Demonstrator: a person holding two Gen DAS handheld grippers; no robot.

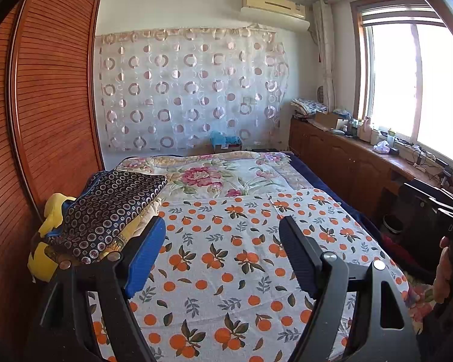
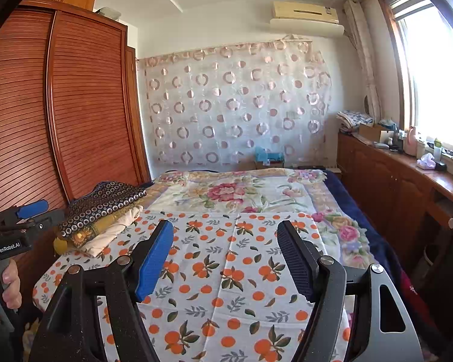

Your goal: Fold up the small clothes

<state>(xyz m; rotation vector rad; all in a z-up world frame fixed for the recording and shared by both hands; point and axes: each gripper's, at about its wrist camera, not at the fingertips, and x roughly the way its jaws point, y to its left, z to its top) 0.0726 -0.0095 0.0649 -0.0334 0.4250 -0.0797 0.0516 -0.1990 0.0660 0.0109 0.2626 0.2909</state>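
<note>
Orange-printed cloth lies spread flat across the bed, directly under and ahead of the left gripper in the left wrist view. Its fingers are spread wide and pinch nothing; they hang above the fabric, not touching it that I can see. Just beyond the blue-padded finger sits a stack of folded clothes, dark circle-print piece on top, yellow and cream layers below. That stack is close. If the left gripper swings outward for a corner, I'd judge it could clip the stack and topple it. Off past the black finger, at the frame's edge, a hand grips the other tool.

Over to the right wrist view: the right gripper is also wide apart, empty, hovering over the same cloth, a crease line running away between the fingers. The folded stack lies well beyond the blue pad's side, next to the left gripper. The cloth's far edge lies ahead of the fingertips on the floral quilt. Risk here, as I read it: thin fabric lying flat, so a pinch could catch the quilt beneath too, or grab one layer unevenly and skew the fold.
</note>
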